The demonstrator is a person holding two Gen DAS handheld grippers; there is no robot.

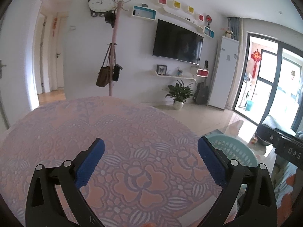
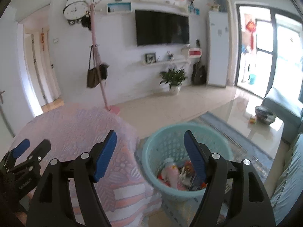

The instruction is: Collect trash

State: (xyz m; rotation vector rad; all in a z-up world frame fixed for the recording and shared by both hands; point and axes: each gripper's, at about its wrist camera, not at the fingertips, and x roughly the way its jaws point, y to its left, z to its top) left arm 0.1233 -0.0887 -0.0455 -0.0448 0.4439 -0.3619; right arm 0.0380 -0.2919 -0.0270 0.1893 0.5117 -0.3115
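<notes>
L gripper (image 1: 151,147) is hanging wide open over the table (image 1: 94,124), nothing between its blue pads (image 1: 90,164), just the pink-purple floral cloth under them. R gripper (image 2: 150,141) has its jaws apart w/ nothing between them, last bit of widening barely showing; it is sitting above the gap between table edge and basket (image 2: 164,141), its right pad (image 2: 195,157) overlapping the basket mouth in view.

Trash (image 2: 174,172) is lying inside the teal basket, below and ahead of the R gripper, apart from the pads. It is a jumbled pile: a pink-white bottle-like piece w/ long axis running roughly toward the camera and away, plus red/orange wrappers; blur is hiding finer detail. Basket is standing upright on the floor just beside the table's right edge, mouth facing up.

L wrist view is showing only the basket's far rim (image 1: 227,141) past its right finger, contents hidden; it is also showing the R gripper body at far right edge. R wrist view is showing the basket inside w/ trash, and the L gripper (image 2: 24,149) at lower left over the table. Both views are showing TV (image 1: 178,41), clock (image 1: 99,3), coat rack (image 1: 113,43) and plant (image 1: 179,92) on the far wall
</notes>
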